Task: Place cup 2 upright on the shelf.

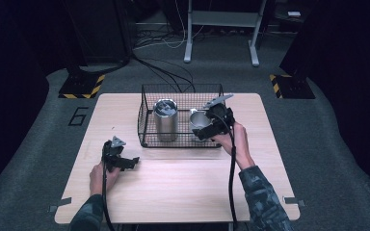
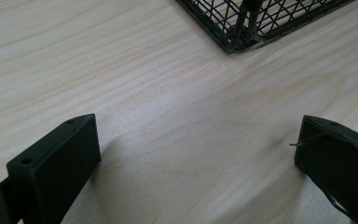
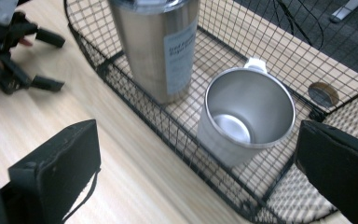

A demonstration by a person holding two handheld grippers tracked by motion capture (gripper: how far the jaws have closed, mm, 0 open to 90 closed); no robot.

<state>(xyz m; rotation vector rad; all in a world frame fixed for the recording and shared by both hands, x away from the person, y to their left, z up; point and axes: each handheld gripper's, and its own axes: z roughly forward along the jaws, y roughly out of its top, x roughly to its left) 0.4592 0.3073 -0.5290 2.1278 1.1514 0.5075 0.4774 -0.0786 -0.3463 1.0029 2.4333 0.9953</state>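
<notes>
A black wire basket [image 1: 147, 113] stands at the back middle of the wooden table [image 1: 183, 187]. Inside it are a tall steel tumbler [image 1: 165, 121] with a lid and a steel mug [image 1: 196, 119], its mouth facing up. In the right gripper view the mug [image 3: 249, 114] lies just beyond my open right gripper [image 3: 199, 140], and the tumbler [image 3: 161, 46] is further left. My right gripper [image 1: 202, 133] hovers at the basket's front right, over the mug. My left gripper [image 1: 134, 161] rests low over the table, in front of the basket's left corner. It is open [image 2: 198, 140], with bare wood between its jaws.
The basket's corner [image 2: 235, 28] shows at the top of the left gripper view. Cables trail from both grippers toward the table's near edge. Beyond the table lie grey carpet, floor cables and a metal frame's legs [image 1: 189, 53].
</notes>
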